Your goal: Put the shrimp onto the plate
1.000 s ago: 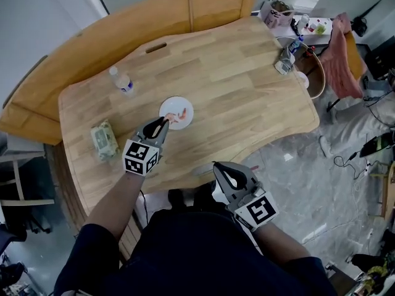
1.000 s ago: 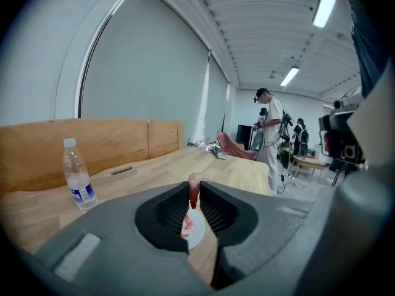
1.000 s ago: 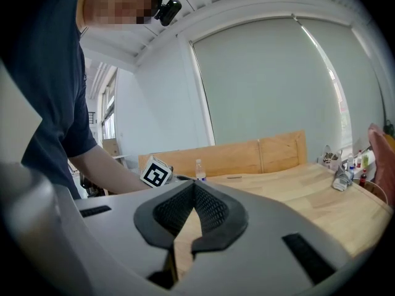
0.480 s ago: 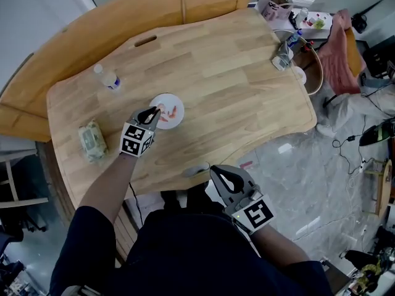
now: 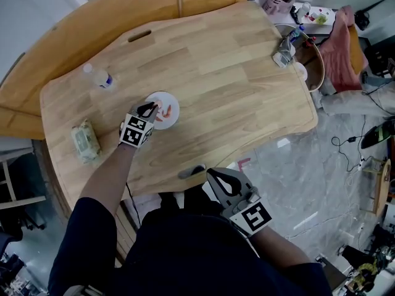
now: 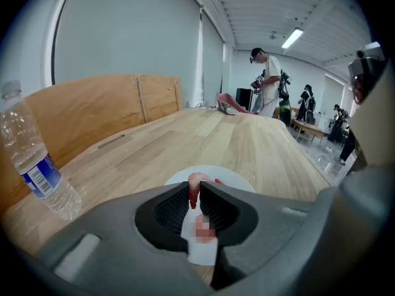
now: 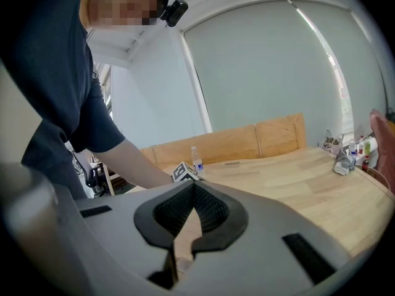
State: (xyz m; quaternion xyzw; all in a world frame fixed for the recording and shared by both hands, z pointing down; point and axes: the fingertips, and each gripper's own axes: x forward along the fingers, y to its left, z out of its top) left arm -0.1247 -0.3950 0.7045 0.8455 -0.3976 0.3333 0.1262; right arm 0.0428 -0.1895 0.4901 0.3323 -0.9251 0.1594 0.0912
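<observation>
Left tongs (image 6: 192,193) pinch shrimp (image 6: 194,181) just over plate (image 6: 239,181). Lower until shrimp rests near plate centre, then spread gently and lift straight up. Right tongs (image 7: 192,189) pressed together, empty, beside desk (image 5: 234,73) edge.

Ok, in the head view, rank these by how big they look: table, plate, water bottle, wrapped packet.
Largest to smallest:
1. the table, by far.
2. the plate and the wrapped packet, which look too alike to rank.
3. the water bottle, the smallest.
</observation>
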